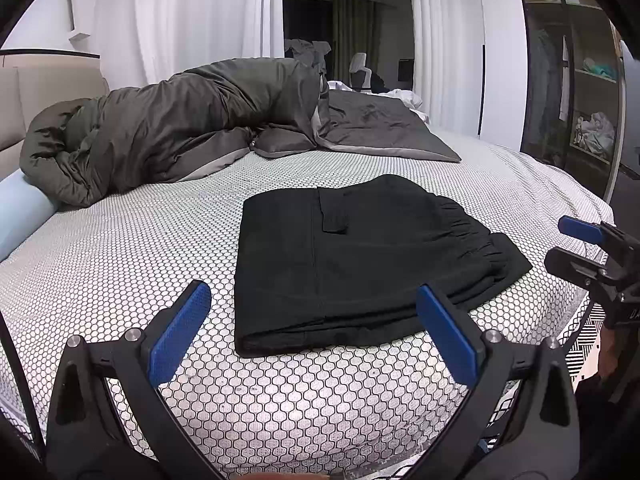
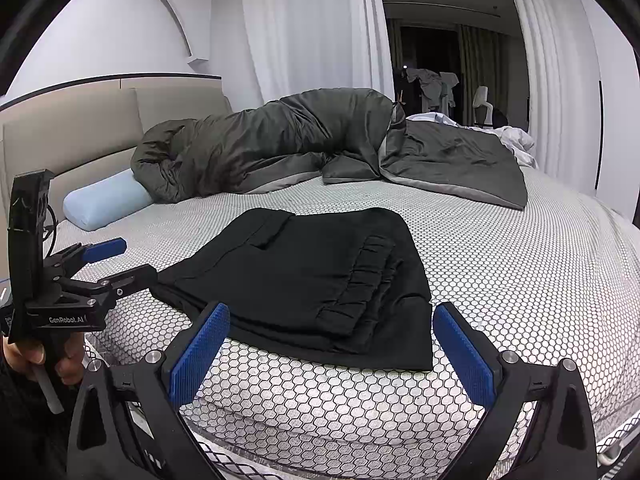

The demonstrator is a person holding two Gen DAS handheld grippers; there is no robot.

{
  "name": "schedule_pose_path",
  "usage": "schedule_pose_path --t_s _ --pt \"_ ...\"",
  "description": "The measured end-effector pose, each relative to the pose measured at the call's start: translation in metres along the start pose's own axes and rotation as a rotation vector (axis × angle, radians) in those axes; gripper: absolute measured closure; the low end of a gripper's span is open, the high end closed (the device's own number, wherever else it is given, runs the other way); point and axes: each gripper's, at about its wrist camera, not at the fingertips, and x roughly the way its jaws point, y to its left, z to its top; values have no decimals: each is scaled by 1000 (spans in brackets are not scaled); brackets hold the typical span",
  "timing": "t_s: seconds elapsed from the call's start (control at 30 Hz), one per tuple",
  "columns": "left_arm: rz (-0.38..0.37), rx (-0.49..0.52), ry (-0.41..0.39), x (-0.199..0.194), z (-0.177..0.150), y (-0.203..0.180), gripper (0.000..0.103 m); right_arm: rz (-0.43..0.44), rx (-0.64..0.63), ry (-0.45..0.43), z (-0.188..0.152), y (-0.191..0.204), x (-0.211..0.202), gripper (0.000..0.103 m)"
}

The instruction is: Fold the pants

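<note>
Item one: black fabric pants point(image 1: 352, 264), folded into a compact rectangular stack, lying flat near the front edge of the bed point(image 1: 120, 248), which wears a white sheet printed with a black honeycomb pattern. The elastic gathered waistband point(image 2: 368, 280) faces the right side of the stack; a flapped pocket point(image 1: 334, 216) shows on the top layer.

Item two: left gripper point(image 1: 312, 320), black frame with blue ribbed fingers point(image 1: 180, 332), held just short of the stack's near edge. The fingers stand wide apart and hold nothing. In the right wrist view the same tool appears at the left point(image 2: 116, 264), gripped by a bare hand point(image 2: 44, 360) (the casing reads "GenRobot.AI").

Item three: right gripper point(image 2: 332, 352), same make, blue fingers point(image 2: 464, 360) likewise spread wide, empty, poised before the waistband corner of the pants without touching the cloth. From the left wrist view only one blue pad and part of the black body show at the right edge point(image 1: 592, 256).

Item four: dark olive-grey puffy duvet point(image 1: 168, 128), bunched in a long heap across the far half of the bed, well apart from the pants.

Item five: pale blue bolster pillow point(image 2: 104, 200), lying against the beige padded headboard point(image 2: 72, 132), one end tucked under the duvet.

Item six: white curtains point(image 2: 304, 24) behind the bed, beside a dark doorway.
</note>
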Motion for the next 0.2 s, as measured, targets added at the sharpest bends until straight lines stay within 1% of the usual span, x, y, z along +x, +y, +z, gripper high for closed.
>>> schedule_pose_path --t_s 0.2 --pt "-3 3 1 0 0 4 1 0 -5 1 0 2 1 0"
